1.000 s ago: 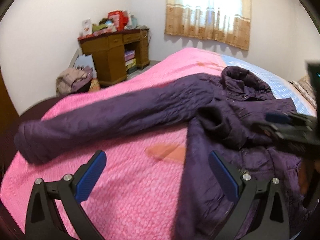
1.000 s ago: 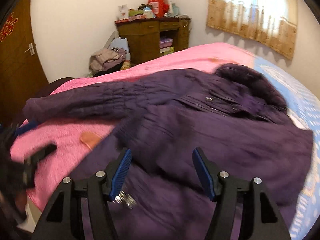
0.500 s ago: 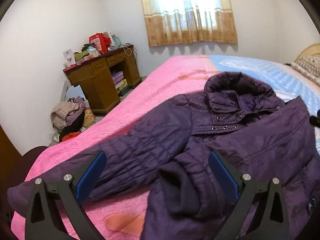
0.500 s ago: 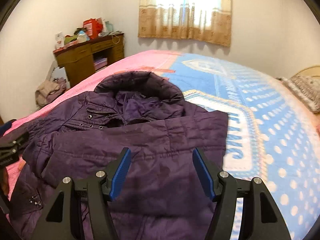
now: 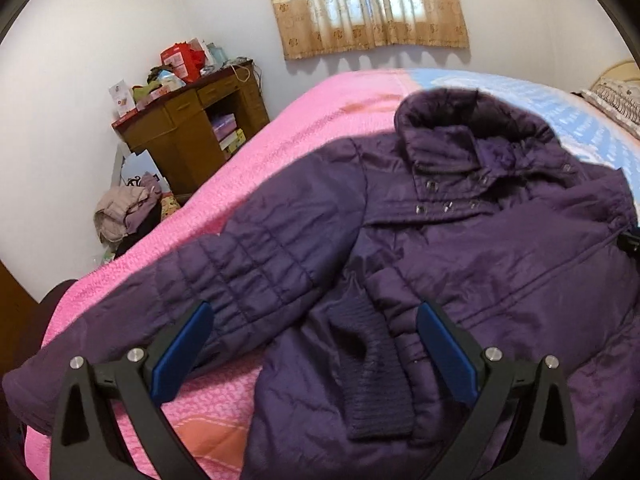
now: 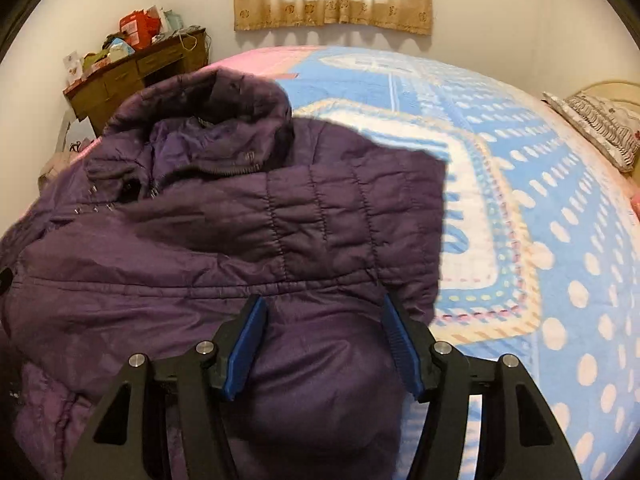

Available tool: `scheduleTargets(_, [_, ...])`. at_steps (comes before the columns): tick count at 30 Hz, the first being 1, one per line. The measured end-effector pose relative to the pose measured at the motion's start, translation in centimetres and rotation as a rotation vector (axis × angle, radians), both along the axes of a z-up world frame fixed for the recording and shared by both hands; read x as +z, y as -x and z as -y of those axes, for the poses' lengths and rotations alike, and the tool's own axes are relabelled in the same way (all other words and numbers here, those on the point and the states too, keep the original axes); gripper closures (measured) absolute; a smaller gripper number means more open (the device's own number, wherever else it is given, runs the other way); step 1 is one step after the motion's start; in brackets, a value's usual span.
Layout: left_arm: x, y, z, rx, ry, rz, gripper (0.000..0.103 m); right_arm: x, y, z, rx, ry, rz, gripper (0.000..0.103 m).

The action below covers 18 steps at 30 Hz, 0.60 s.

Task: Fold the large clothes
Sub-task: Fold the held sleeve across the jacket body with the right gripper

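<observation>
Lying on the bed (image 6: 520,184), the purple jacket (image 5: 460,248) is spreading under both grippers. Left gripper (image 5: 312,352) is hovering released over the knit cuff (image 5: 372,372) between its jaws; right gripper (image 6: 324,348), also released, is straddling the folded sleeve (image 6: 340,216). Pinching deep should hold the slippery padding.

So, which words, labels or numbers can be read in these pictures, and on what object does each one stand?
None can be read.
Red boxes on the wooden desk: print too blurred.
White card on the desk: only a blurred picture.
Blue bedspread: large blue marks, cut off by the purple jacket.
</observation>
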<state>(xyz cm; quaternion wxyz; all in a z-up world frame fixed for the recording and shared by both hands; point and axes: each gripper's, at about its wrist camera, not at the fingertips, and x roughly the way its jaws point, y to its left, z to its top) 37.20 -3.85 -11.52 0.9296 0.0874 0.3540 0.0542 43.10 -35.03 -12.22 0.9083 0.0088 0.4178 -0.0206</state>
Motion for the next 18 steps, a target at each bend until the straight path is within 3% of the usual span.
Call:
scheduleTargets(4, [4.9, 2.1, 0.4, 0.026, 0.027, 0.152, 0.000, 4.4, 1.9, -0.2, -0.031, -0.034, 0.166, 0.038])
scheduleTargets(7, [6.5, 2.1, 2.0, -0.013, 0.046, 0.185, 0.000, 5.8, 1.9, -0.5, -0.060, -0.012, 0.252, 0.030])
scheduleTargets(10, [4.6, 0.2, 3.7, -0.075, 0.040, 0.100, 0.000, 4.3, -0.3, -2.2, 0.016, 0.012, 0.193, 0.030])
scheduleTargets(12, [1.8, -1.3, 4.5, -0.060, -0.010, 0.037, 0.000, 1.8, -2.1, -3.0, -0.012, 0.085, 0.126, 0.030])
scheduleTargets(14, [-0.9, -2.3, 4.7, -0.044, -0.075, -0.023, 0.000, 0.8, -2.3, -2.9, -0.015, 0.081, 0.097, 0.030])
scheduleTargets(16, [-3.4, -3.3, 4.3, -0.046, -0.065, -0.098, 0.000, -0.9, -2.2, -2.6, -0.016, 0.067, 0.056, 0.029])
scheduleTargets(18, [-3.8, -3.4, 3.9, -0.043, -0.038, -0.111, 0.000, -2.5, -2.5, -3.0, 0.001, 0.079, 0.027, 0.028])
